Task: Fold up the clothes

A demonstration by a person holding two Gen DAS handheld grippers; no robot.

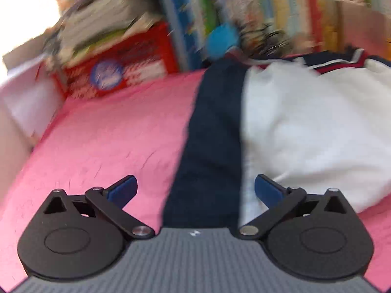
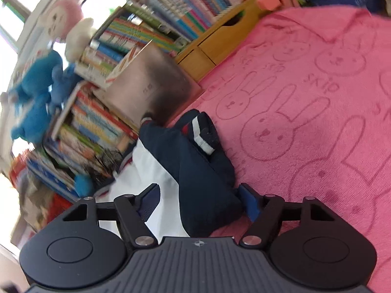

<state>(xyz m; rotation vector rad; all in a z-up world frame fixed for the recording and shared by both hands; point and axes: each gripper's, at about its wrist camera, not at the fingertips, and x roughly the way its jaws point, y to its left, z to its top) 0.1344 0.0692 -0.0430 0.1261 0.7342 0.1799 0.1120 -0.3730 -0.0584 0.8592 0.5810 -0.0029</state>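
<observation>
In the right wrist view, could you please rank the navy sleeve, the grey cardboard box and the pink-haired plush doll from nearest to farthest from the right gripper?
From the right gripper:
1. Navy sleeve with striped cuff, between the fingers, on the pink bunny-print blanket.
2. Grey cardboard box, beyond it against the books.
3. Pink-haired plush doll, upper left by the window.

Pink rabbit-print blanket (image 2: 317,97); crowded bookshelves (image 2: 171,7); wooden drawers (image 2: 217,46); bright window (image 2: 9,24).
</observation>
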